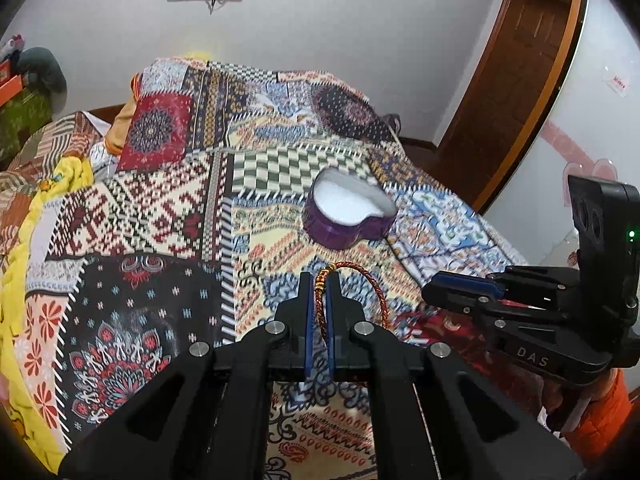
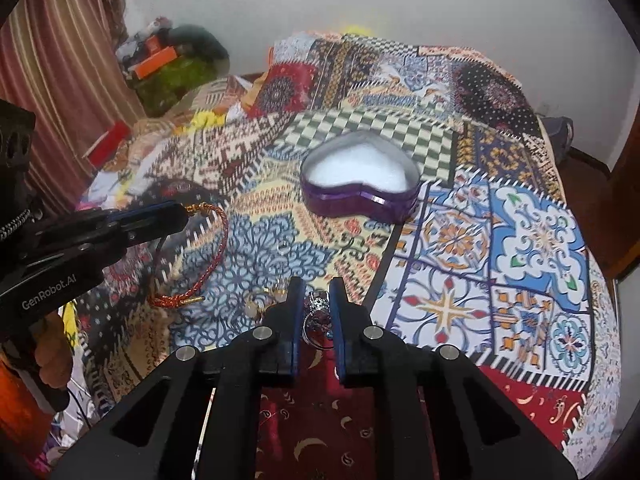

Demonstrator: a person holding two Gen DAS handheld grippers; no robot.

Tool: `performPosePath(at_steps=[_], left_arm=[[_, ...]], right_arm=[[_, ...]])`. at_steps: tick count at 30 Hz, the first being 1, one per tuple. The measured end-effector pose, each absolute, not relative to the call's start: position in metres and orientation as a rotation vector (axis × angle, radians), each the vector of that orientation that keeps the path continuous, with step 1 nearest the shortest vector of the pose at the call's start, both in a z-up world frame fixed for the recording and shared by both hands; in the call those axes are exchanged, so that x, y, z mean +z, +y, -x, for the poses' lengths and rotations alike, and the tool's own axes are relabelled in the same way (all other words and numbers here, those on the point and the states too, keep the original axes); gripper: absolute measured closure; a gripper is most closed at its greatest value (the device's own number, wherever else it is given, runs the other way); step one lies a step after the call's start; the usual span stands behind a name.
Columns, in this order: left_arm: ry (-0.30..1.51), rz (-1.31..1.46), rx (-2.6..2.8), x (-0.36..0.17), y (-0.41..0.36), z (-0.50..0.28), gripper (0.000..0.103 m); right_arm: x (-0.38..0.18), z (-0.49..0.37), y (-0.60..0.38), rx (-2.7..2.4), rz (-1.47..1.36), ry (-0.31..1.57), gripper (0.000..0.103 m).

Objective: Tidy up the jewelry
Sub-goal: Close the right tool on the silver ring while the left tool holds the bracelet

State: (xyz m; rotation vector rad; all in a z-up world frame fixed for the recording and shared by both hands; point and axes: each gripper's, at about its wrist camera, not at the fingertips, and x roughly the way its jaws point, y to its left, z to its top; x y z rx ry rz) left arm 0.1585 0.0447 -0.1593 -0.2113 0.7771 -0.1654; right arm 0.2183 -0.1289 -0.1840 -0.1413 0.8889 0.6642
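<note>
On the bed (image 2: pixel 460 248), short of the open heart-shaped box (image 2: pixel 360 184), the left hand-held gripper (image 1: pixel 319 280) pinches a red braided bracelet (image 1: pixel 360 292) near its gold clasp, most of the loop dangling free. The right hand-held gripper (image 2: pixel 316 292) is clamped on a sparkly ring (image 2: pixel 318 312). The hanging loop could snag the box rim or swing loose and drop onto the busy patterned bedspread. The ring looks thinly held; a slight easing could lose it there too.

Red braided bracelet (image 1: pixel 362 286) pinched in left hand-held gripper (image 1: pixel 320 280), purple heart-shaped box (image 1: pixel 347 229) beyond.
</note>
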Motion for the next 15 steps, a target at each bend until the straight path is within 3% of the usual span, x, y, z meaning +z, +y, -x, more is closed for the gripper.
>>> performPosePath(at_steps=[15], left_arm=[[0.671,0.219,-0.173,-0.119,0.043,-0.181,0.099]], right_arm=[[-0.134,-0.229,-0.147,0.623,0.072,0.737,0.092]])
